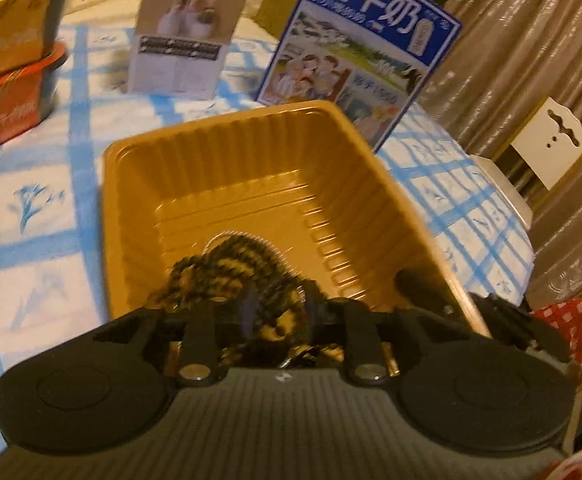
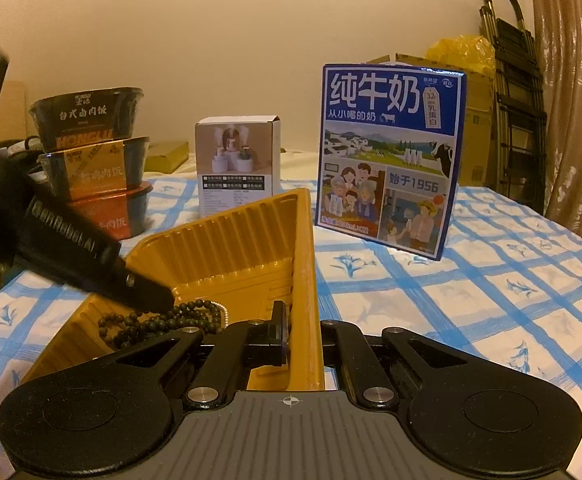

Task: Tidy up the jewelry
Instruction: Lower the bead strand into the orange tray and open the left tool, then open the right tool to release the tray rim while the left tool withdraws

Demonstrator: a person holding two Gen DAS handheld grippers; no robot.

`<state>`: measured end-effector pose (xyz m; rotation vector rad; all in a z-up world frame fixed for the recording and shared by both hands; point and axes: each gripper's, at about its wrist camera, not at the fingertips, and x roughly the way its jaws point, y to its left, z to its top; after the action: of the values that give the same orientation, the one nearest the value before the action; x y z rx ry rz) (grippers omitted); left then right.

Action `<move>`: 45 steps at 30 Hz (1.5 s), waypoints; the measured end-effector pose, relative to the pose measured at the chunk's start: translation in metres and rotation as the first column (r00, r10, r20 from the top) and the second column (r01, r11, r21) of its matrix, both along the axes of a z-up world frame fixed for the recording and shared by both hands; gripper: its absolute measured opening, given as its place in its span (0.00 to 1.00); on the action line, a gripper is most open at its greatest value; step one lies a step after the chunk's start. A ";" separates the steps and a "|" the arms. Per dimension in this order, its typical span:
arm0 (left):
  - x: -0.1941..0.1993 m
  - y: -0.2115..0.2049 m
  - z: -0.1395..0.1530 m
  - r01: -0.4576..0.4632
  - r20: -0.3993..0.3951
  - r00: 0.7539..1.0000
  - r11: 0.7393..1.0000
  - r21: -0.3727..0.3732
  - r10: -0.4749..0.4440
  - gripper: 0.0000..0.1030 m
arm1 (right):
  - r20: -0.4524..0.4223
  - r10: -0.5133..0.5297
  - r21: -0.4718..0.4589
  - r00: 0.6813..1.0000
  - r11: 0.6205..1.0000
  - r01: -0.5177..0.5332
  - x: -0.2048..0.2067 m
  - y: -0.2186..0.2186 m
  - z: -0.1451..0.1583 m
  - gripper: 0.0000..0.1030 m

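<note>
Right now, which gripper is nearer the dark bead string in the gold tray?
Left. The left gripper is down among the dark bead string. The right gripper is shut on the gold tray wall, beside the beads.

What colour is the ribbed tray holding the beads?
Golden yellow tray; the bead strand is dark. Clearest in the right wrist view.

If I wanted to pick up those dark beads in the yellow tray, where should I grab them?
Probably from above, pinching the bunched loops at the middle of the dark beads. They lie heaped on the floor of the yellow tray, whose tall ribbed walls block a sideways reach.
</note>
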<state>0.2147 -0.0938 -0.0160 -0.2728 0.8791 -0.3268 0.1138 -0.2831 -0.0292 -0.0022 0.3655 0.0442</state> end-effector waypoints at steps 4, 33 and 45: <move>-0.007 0.010 0.000 -0.027 0.020 0.999 1.000 0.015 0.027 0.28 | -0.005 -0.004 0.005 1.000 1.000 0.004 0.000 -0.002 -0.002 0.05; -0.034 0.102 0.003 -0.236 0.119 0.967 0.968 0.085 0.225 0.28 | -0.073 0.035 0.201 0.997 0.979 -0.020 0.089 -0.015 -0.023 0.04; -0.039 0.098 -0.005 -0.241 0.113 0.968 0.960 0.145 0.226 0.47 | -0.068 0.041 0.279 0.997 0.960 -0.020 0.091 -0.034 -0.025 0.73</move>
<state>0.1760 0.0043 -0.0208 -0.2097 0.7643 -0.0494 0.2047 -0.3175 -0.0540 0.2731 0.4304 0.1265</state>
